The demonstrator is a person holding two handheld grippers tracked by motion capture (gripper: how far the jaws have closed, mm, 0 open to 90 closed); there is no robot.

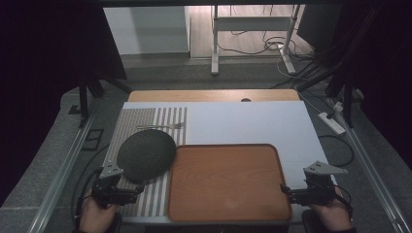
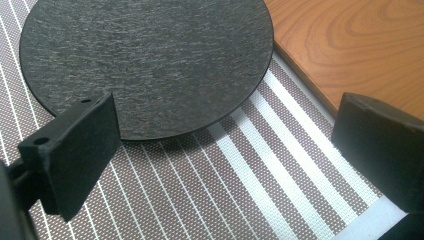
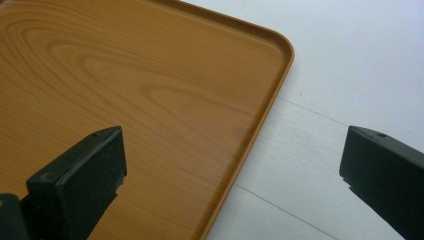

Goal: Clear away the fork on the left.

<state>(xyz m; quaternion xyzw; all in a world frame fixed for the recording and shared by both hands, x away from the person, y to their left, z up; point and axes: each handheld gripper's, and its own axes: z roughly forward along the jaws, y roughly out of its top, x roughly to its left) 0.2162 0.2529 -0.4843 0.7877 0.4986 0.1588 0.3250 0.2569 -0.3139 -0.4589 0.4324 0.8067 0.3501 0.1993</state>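
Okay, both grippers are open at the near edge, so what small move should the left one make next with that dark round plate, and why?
Probably ease the left gripper forward so its open jaws straddle the near rim of the dark round plate. The plate lies flat on the striped mat, just ahead of the jaws and untouched, beside the wooden tray.
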